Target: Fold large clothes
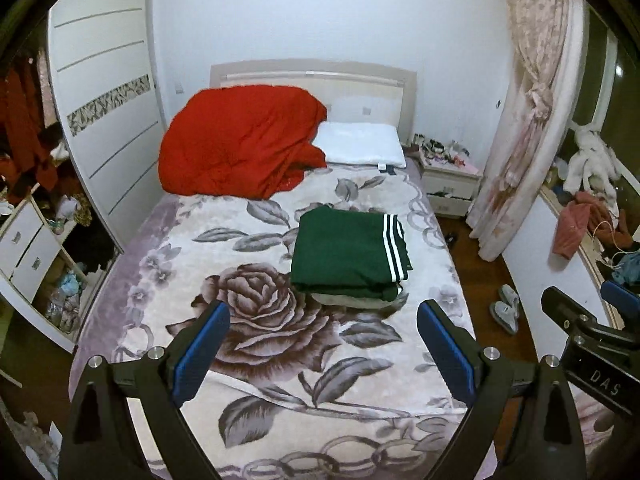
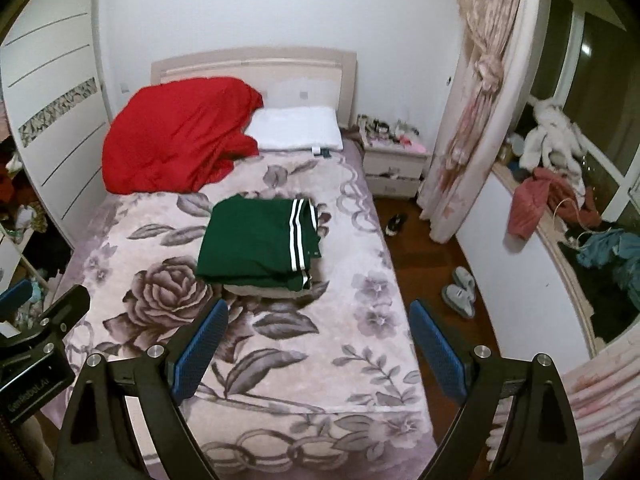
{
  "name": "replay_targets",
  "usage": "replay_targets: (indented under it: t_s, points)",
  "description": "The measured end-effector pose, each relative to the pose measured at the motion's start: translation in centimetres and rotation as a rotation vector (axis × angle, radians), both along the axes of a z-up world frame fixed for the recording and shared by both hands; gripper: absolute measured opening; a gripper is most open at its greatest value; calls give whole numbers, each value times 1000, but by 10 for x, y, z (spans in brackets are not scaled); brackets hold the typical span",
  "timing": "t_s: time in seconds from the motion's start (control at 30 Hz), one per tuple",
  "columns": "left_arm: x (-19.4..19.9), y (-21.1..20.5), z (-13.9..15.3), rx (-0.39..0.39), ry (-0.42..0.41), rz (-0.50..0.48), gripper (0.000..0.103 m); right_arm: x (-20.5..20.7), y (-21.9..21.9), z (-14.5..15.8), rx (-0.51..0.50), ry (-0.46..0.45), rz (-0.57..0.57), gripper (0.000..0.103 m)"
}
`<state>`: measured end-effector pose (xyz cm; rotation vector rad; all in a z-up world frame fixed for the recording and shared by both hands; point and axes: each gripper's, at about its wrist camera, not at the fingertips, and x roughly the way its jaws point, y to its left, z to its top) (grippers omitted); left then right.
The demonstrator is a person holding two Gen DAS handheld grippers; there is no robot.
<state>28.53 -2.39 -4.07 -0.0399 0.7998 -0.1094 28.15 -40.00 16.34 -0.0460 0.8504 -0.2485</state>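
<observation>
On the floral bed [image 1: 280,360], neatly folded green garment [image 1: 344,256]; both grippers [image 1: 324,344] [image 2: 320,344] spread apart, empty.

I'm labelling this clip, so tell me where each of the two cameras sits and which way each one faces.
Left wrist view: on the left gripper, facing the headboard along the bed; its open blue-padded fingers frame the folded green garment; the right gripper shows at right.
Right wrist view: on the right gripper, facing likewise from further right; its open fingers show, the left gripper at left.
Shared: bed, green garment, red quilt, white pillow, nightstand.
</observation>
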Motion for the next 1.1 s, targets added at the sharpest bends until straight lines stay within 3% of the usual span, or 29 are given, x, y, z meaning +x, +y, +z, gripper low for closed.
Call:
replay_targets:
  t_s: [0.2,0.5,1.1]
  points:
    - [-33,0,25,11,-49,1,96,-34,-1,33,1,-39,20,97]
    - [-58,4,39,8,-98,15,96,-70,0,69,-7,-101,23,97]
    - [-69,2,45,24,-142,33,96,-71,-5,85,4,-132,42,100]
